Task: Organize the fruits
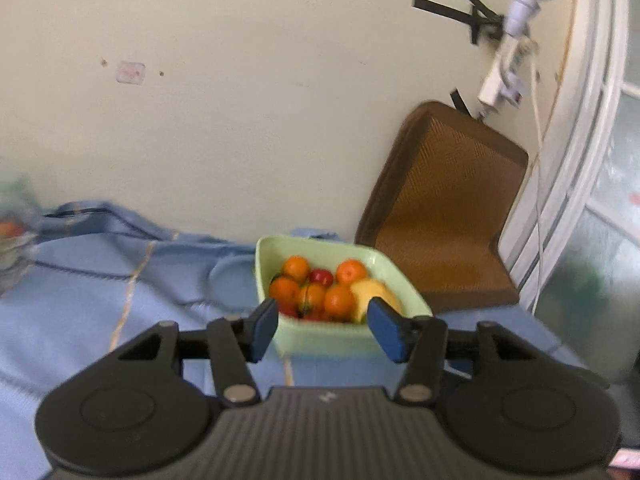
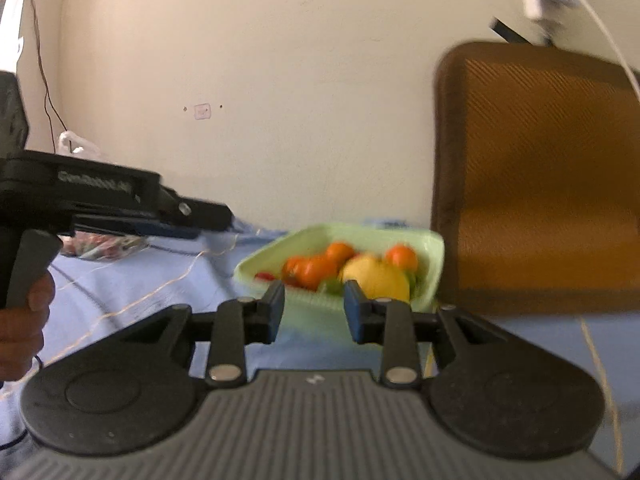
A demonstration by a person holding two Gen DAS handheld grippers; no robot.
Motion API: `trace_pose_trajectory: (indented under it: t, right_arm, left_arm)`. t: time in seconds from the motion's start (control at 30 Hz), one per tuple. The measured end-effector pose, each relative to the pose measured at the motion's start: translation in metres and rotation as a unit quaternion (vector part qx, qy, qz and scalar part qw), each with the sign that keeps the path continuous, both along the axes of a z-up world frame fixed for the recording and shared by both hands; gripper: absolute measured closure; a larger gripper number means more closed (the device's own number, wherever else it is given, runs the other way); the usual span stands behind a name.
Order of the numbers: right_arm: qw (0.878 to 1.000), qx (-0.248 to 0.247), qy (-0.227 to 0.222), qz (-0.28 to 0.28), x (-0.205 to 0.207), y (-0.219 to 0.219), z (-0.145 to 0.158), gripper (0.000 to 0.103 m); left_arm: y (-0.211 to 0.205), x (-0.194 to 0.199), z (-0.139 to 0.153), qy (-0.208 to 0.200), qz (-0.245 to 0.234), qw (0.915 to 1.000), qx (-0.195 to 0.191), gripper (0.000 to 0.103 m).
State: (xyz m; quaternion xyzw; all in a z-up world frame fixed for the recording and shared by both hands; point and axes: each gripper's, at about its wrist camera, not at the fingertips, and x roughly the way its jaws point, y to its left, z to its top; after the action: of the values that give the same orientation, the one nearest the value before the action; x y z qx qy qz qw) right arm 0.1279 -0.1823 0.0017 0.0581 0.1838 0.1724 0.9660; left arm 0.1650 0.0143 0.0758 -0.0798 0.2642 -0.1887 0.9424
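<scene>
A pale green square bowl (image 1: 320, 340) sits on a blue cloth (image 1: 100, 300). It holds several oranges (image 1: 339, 300), a red fruit (image 1: 321, 277) and a yellow fruit (image 1: 374, 292). My left gripper (image 1: 325, 330) is open and empty, just in front of the bowl's near wall. In the right wrist view the same bowl (image 2: 432, 256) lies ahead with the oranges (image 2: 316, 270) and the yellow fruit (image 2: 378, 278). My right gripper (image 2: 314, 312) is open and empty, short of the bowl. The left gripper's body (image 2: 100, 200) shows at the left, held by a hand.
A brown woven cushion (image 1: 444, 208) leans against the wall right of the bowl, also in the right wrist view (image 2: 536, 176). A blurred container (image 1: 14, 236) with fruit stands at the far left. A patterned bag (image 2: 104, 246) lies behind the left gripper. White cables (image 1: 538, 120) hang at right.
</scene>
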Motion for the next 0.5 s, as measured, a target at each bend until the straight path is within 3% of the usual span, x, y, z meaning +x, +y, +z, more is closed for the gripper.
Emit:
trace_pose_trajectory:
  t: [0.23,0.3,0.33,0.5]
  right_arm:
    - [0.994,0.070,0.071,-0.043,-0.068,-0.011,-0.026,0.058]
    - [0.991,0.082,0.090,-0.049,-0.083,-0.010,-0.031,0.057]
    - [0.990,0.089,0.099,-0.048,-0.089,-0.011,-0.032,0.057]
    - [0.988,0.101,0.098,-0.057,-0.122,-0.011,-0.026,0.048]
  left_arm:
    - [-0.005,-0.080,-0.014,-0.002,0.036,0.9984,0.043,0.033]
    - [-0.006,-0.099,-0.016,-0.008,0.043,0.9978,0.051,0.007]
    - [-0.007,-0.110,-0.016,-0.016,0.050,0.9971,0.056,0.003]
    - [-0.007,-0.150,-0.014,-0.035,0.074,0.9942,0.069,0.000]
